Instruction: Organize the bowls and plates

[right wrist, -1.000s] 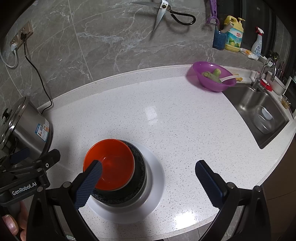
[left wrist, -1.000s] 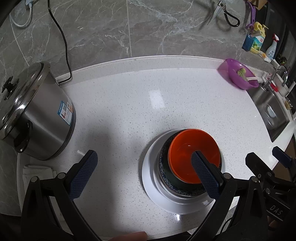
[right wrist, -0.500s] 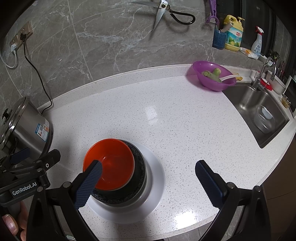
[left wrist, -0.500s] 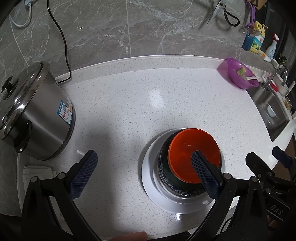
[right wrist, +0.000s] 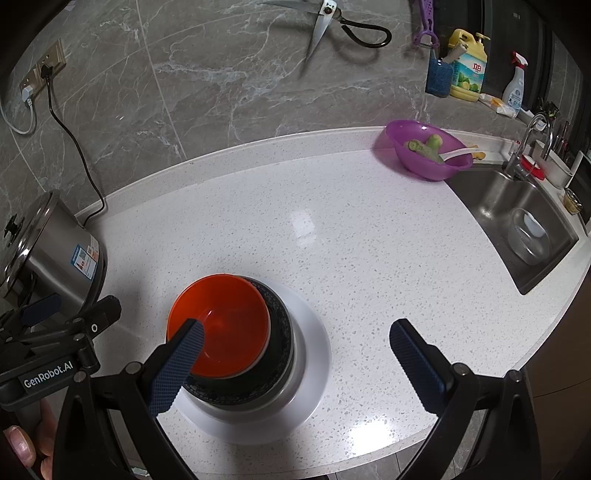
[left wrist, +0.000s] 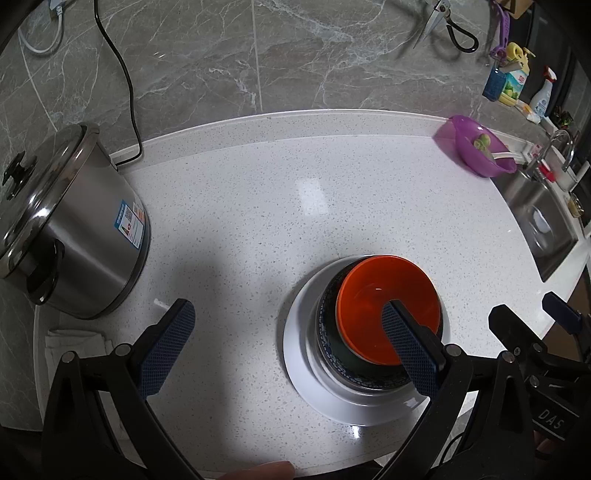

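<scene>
Bowls and plate are stacked together near the front edge of the white counter [right wrist: 332, 229]. From my remote seat I go from left to right. At the far left stands a steel pot [left wrist: 70, 229] with its lid on, and its black cable [left wrist: 122, 74] runs up the grey marble wall. In front of it I see the left gripper [left wrist: 284, 343]; its two blue-padded fingers are spread wide and hold nothing. Its left finger is over bare counter, and its right finger appears in front of the orange bowl [left wrist: 380, 299].

The orange bowl sits inside a dark bowl [right wrist: 280, 332], a little off-centre, and the dark bowl rests on a white plate [right wrist: 314, 354]. The right gripper [right wrist: 295, 354] is also wide open and empty. In the right wrist view its left finger overlaps the orange bowl's near rim, but I cannot tell if it touches. Its right finger is over bare counter, to the right of the plate.

Further right, at the back, there is a purple bowl [right wrist: 428, 155] with green pieces and a white utensil. Beside it the steel sink [right wrist: 517, 221] holds a clear container. Scissors [right wrist: 332, 22] hang on the wall above.
</scene>
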The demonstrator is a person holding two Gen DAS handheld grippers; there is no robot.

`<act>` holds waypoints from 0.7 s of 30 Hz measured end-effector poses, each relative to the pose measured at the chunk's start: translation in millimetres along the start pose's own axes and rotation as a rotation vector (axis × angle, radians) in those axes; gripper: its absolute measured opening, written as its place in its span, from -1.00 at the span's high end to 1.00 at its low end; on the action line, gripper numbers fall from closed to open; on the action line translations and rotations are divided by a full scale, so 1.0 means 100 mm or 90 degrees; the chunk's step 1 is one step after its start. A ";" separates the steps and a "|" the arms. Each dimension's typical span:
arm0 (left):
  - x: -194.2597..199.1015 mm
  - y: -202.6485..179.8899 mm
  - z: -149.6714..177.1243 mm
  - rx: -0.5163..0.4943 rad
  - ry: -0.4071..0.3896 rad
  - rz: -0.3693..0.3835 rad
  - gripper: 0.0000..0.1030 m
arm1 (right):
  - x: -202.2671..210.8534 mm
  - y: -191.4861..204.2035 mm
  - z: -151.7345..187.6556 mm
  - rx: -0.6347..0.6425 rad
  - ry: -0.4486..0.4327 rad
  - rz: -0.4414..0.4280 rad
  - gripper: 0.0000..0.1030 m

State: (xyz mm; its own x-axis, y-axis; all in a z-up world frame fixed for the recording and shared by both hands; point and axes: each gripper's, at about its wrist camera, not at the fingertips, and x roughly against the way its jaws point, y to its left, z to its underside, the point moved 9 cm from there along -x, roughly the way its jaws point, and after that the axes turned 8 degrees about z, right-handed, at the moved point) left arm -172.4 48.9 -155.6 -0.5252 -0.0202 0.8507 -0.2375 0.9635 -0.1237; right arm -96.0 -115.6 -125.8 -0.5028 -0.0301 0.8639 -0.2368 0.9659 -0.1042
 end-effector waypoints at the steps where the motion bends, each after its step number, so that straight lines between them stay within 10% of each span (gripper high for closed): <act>1: 0.00 0.00 0.00 0.000 0.000 0.000 -0.98 | 0.00 0.00 0.00 0.001 0.000 0.000 -0.99; 21: -0.01 -0.01 0.02 -0.001 0.002 0.001 -0.98 | -0.01 0.00 0.00 0.001 0.002 -0.001 -0.99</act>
State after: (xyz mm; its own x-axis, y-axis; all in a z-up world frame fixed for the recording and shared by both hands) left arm -173.0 47.6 -156.8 -0.5233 -0.0176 0.8520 -0.2357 0.9638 -0.1248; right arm -95.7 -115.3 -126.5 -0.5003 -0.0305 0.8653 -0.2391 0.9654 -0.1042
